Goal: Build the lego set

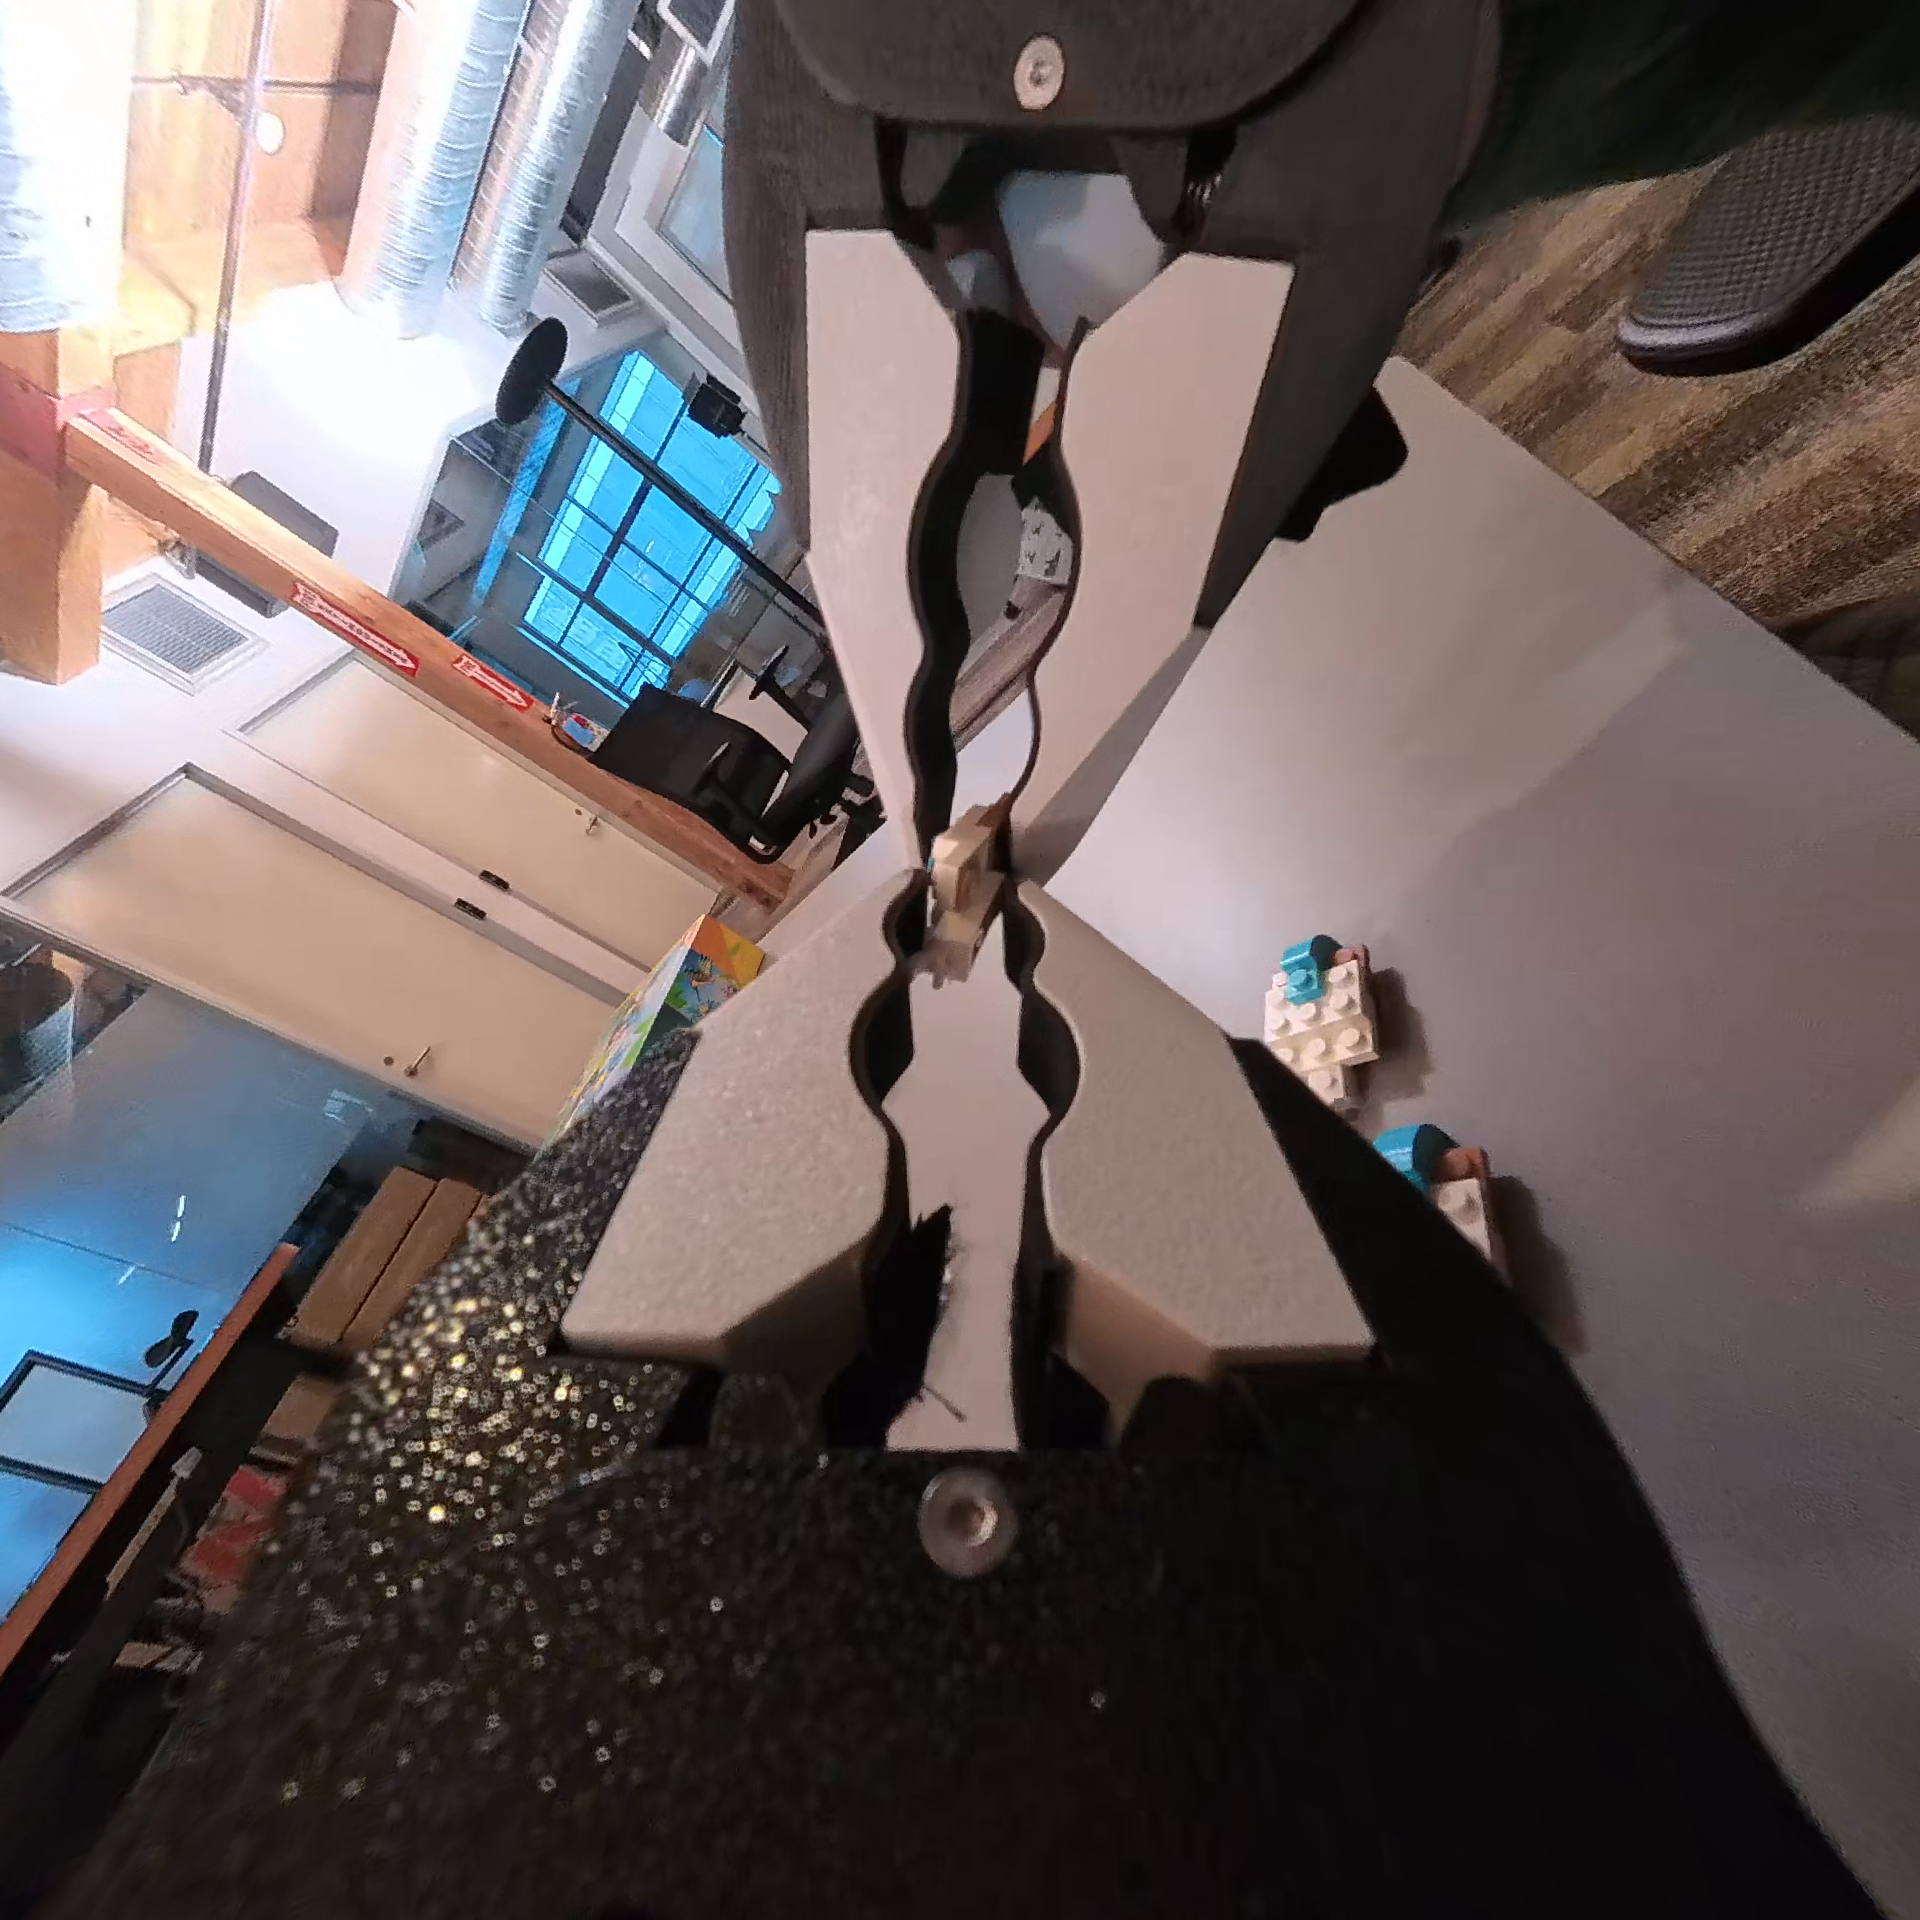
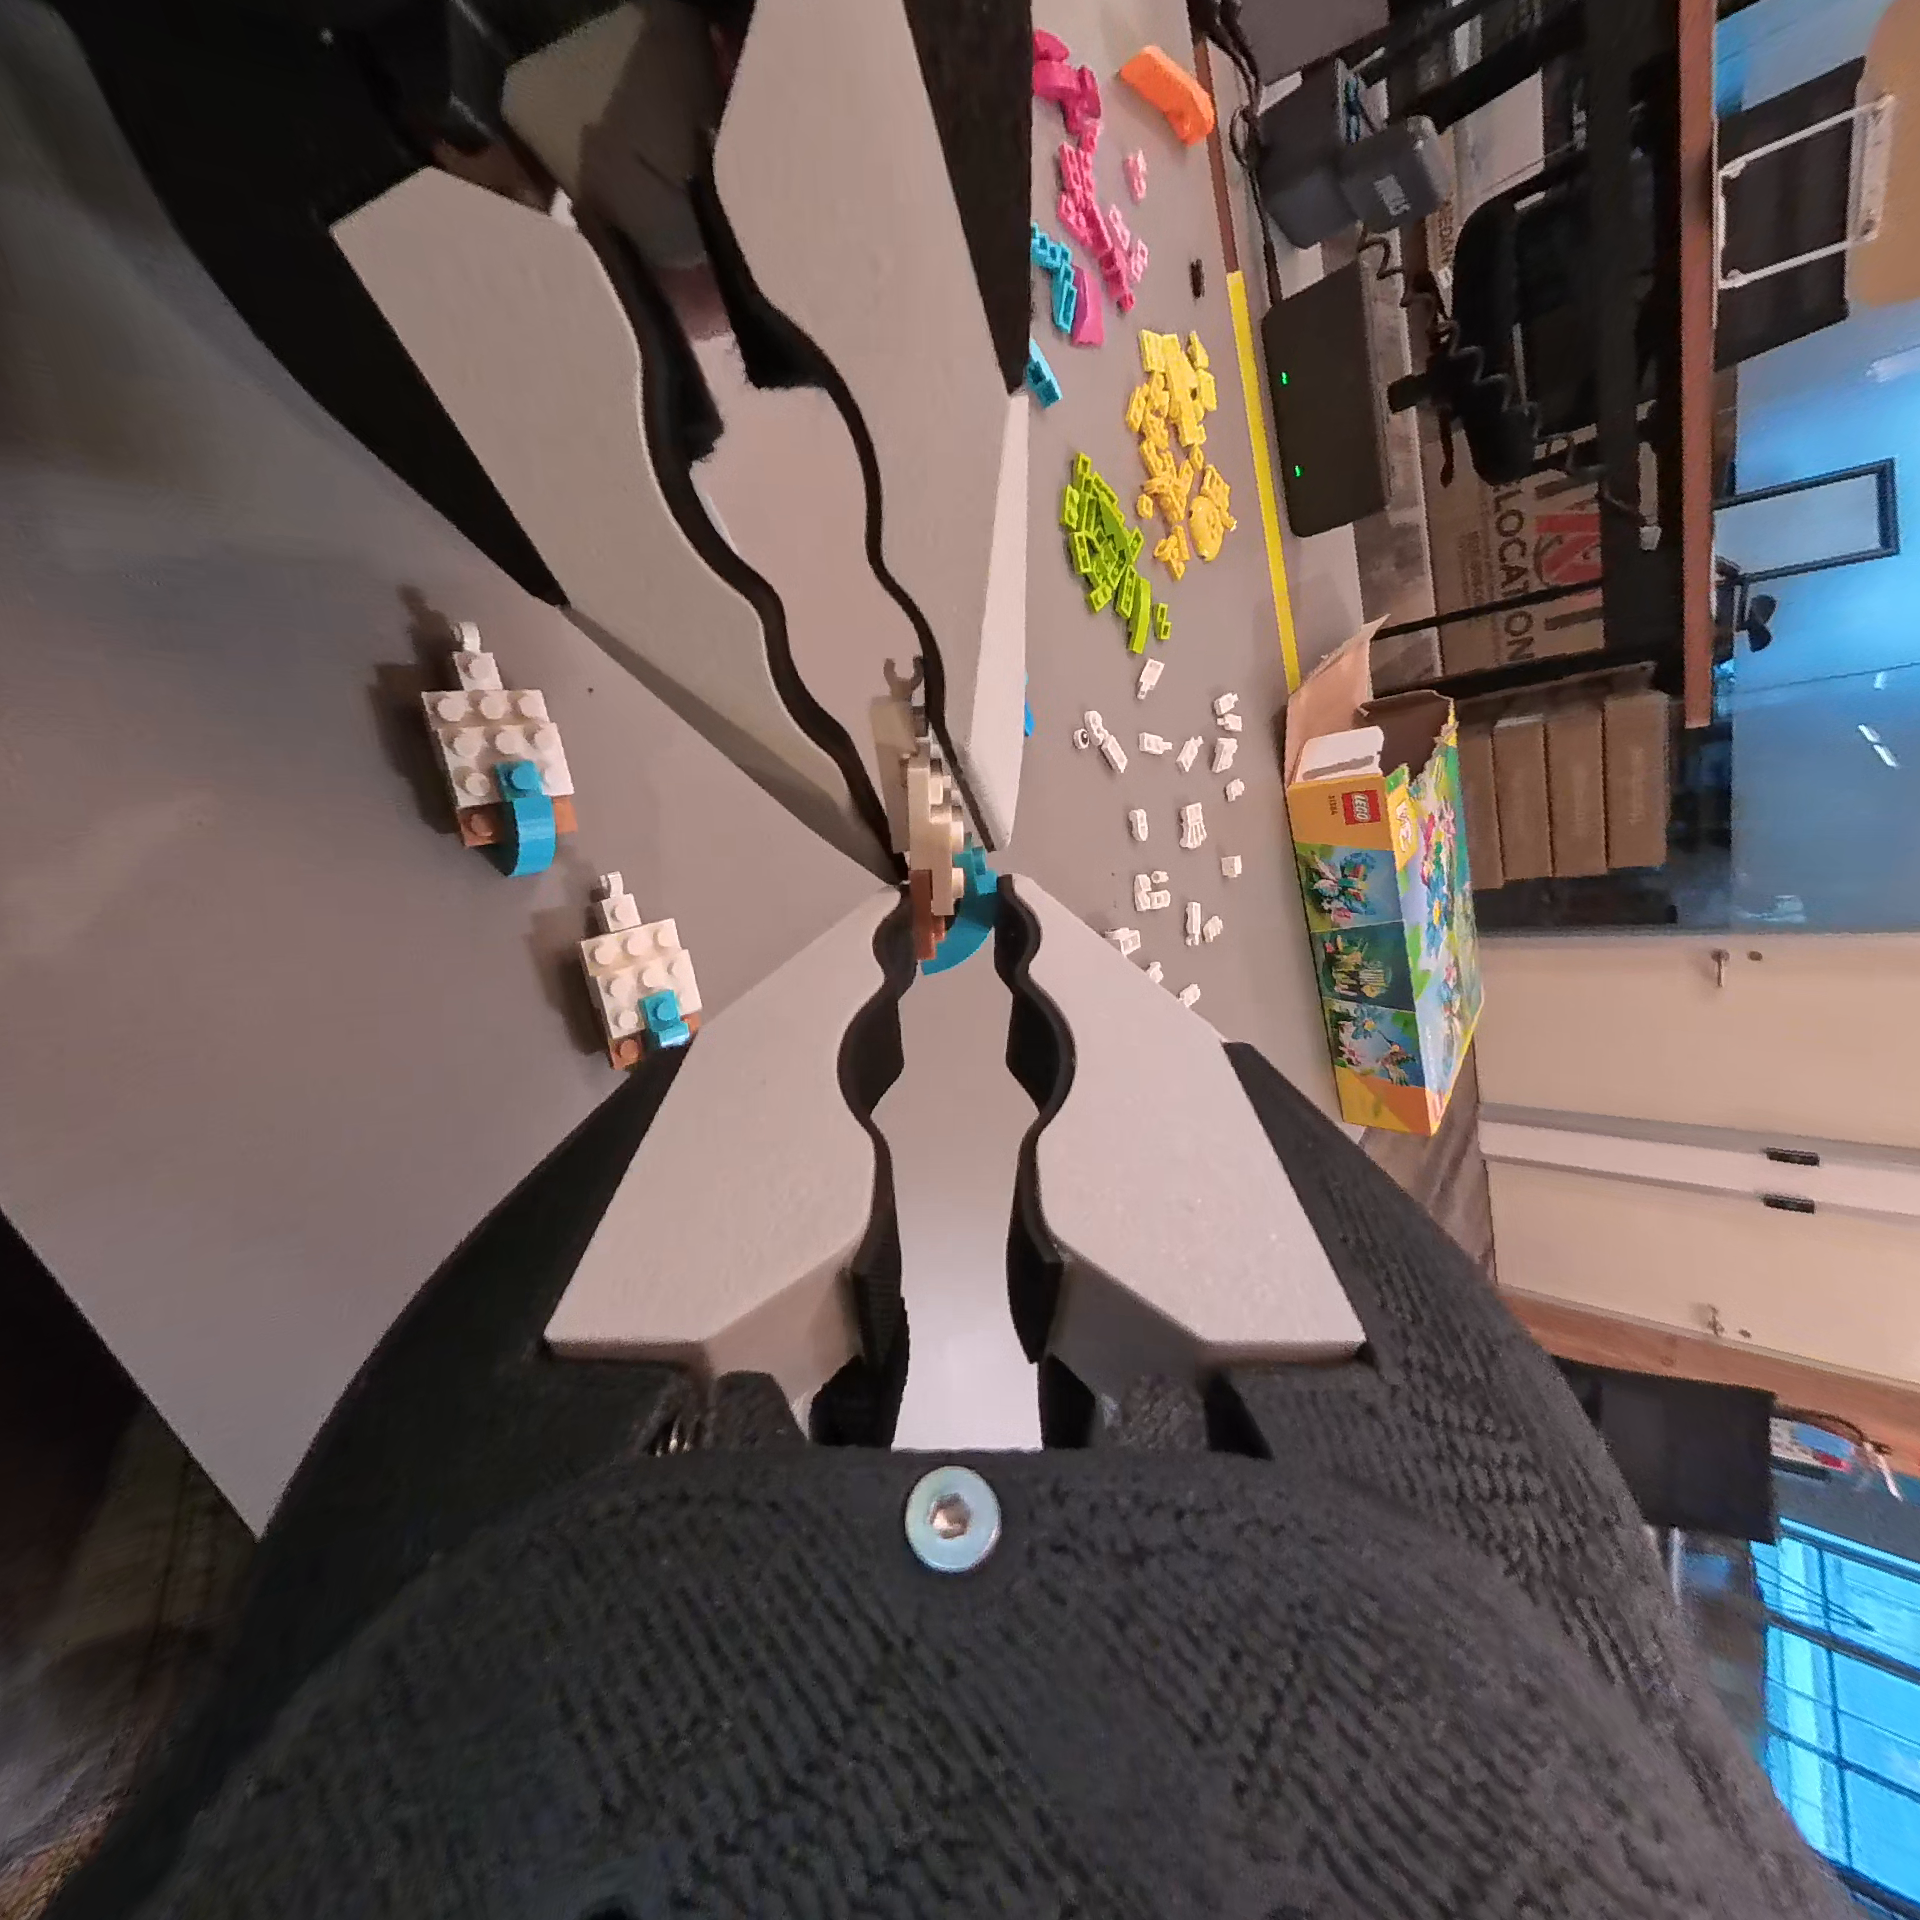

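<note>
My two grippers meet tip to tip above the grey table [image 2: 260, 935] and share one small brick assembly [image 2: 932, 831]. It is made of white plates, a brown plate and a blue curved piece. My right gripper [image 2: 951, 909] is shut on its brown and blue end. My left gripper [image 2: 935, 800] comes in from the top of that view and is shut on the white plates. In the left wrist view, my left gripper [image 1: 966, 909] pinches the white assembly [image 1: 958, 894], and the right gripper [image 1: 966, 831] grips it from above.
Two similar white, brown and blue assemblies [image 2: 494, 758] [image 2: 639, 987] lie on the table; both also show in the left wrist view [image 1: 1320, 1013] [image 1: 1444, 1174]. Loose white [image 2: 1174, 831], lime [image 2: 1107, 540], yellow [image 2: 1179, 457] and pink [image 2: 1091, 187] bricks lie beyond. A colourful box [image 2: 1387, 935] stands at the edge. My two grippers' fingertips are within a few centimetres of each other.
</note>
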`<state>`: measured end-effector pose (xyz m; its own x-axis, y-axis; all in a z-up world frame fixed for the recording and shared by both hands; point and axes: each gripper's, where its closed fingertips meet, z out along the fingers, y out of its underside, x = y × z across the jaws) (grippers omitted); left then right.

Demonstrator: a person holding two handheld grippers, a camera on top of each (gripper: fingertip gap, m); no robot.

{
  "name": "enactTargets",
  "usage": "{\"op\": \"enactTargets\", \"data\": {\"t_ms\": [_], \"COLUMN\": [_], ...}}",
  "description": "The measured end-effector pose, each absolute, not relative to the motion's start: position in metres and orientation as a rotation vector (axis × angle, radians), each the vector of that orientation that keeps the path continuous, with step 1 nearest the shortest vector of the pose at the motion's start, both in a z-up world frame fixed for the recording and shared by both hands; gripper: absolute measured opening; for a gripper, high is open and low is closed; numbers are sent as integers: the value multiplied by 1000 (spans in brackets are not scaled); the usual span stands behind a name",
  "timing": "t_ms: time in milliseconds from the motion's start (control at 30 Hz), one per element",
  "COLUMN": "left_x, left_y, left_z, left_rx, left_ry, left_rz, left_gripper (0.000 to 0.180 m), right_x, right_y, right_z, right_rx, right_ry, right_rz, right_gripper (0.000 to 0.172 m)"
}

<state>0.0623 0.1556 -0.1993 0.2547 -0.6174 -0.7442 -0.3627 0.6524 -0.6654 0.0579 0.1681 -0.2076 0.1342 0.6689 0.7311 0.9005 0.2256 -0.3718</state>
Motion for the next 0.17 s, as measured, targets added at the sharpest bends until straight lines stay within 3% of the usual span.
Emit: {"op": "enactTargets", "data": {"t_ms": [33, 167], "left_x": [63, 70], "left_y": [154, 137], "left_z": [-200, -207], "left_rx": [-907, -886], "left_ry": [1361, 1436], "left_rz": [-220, -357], "left_gripper": [11, 31], "right_x": [58, 61], "right_y": [167, 164], "right_z": [-208, -213], "right_rx": [-1504, -1491], "right_ry": [-1610, -1683], "right_rz": [-323, -313], "right_gripper": [14, 14]}}
